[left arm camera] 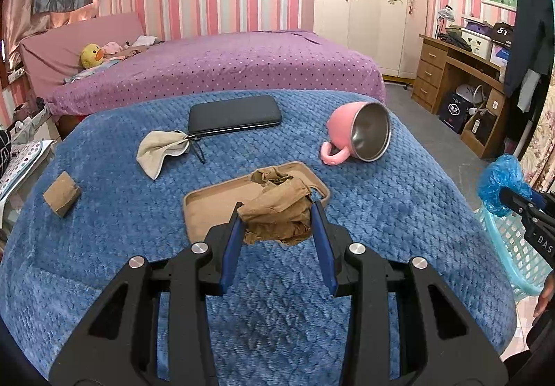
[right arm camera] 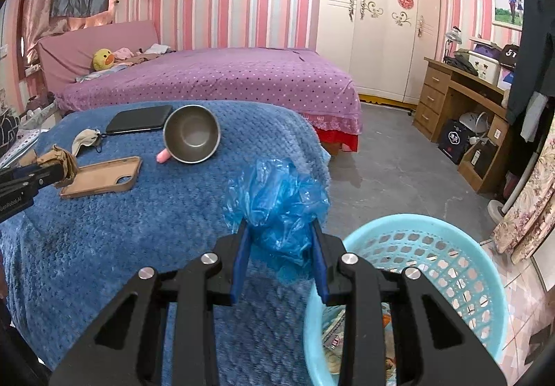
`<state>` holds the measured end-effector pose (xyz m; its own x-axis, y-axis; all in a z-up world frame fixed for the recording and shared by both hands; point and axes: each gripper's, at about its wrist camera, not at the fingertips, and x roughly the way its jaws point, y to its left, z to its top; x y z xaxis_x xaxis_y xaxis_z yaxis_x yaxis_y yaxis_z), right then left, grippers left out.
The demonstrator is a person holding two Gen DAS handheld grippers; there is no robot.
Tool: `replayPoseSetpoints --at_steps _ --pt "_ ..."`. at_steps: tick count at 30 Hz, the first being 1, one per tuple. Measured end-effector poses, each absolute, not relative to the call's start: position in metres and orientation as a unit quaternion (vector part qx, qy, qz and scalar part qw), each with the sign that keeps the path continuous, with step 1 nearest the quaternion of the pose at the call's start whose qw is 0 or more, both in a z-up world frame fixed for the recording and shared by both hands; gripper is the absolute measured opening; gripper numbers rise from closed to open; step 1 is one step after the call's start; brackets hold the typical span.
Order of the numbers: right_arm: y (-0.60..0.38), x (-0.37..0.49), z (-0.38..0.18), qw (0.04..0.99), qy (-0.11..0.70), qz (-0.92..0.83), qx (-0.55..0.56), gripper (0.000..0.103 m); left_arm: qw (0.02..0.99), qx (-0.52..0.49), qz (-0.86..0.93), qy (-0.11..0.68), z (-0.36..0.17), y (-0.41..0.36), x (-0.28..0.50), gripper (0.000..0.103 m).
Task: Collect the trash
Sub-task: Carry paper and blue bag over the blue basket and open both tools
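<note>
My left gripper is shut on a crumpled brown paper wad, held just above a tan phone case on the blue blanket. My right gripper is shut on a crumpled blue plastic bag, held at the blanket's right edge beside the light blue trash basket. The basket holds some wrappers. The right gripper with the blue bag also shows in the left wrist view. The left gripper's brown wad shows in the right wrist view.
On the blue blanket lie a tipped pink mug, a black power bank, a beige cloth pouch and a small brown paper piece. A purple bed stands behind, a wooden desk at right.
</note>
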<state>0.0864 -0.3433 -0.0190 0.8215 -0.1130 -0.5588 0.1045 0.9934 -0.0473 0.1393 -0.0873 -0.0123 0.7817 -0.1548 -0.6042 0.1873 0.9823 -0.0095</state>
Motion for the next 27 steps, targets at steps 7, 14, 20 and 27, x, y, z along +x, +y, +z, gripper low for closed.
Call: replayPoseSetpoints --at_steps 7,14,20,27 --pt "-0.356 0.082 -0.018 0.954 0.292 -0.063 -0.001 0.032 0.943 0.031 -0.095 0.316 -0.014 -0.099 0.138 0.037" --pt "-0.368 0.077 -0.018 0.955 0.289 -0.068 0.007 0.032 0.943 0.034 -0.099 0.315 -0.016 -0.111 0.135 0.037" --pt "-0.380 0.073 -0.017 0.955 0.287 -0.078 0.011 0.032 0.943 0.041 -0.100 0.313 -0.018 -0.122 0.132 0.037" --pt "-0.401 0.065 -0.019 0.953 0.287 -0.094 0.016 0.032 0.944 0.045 -0.102 0.310 -0.021 -0.130 0.130 0.037"
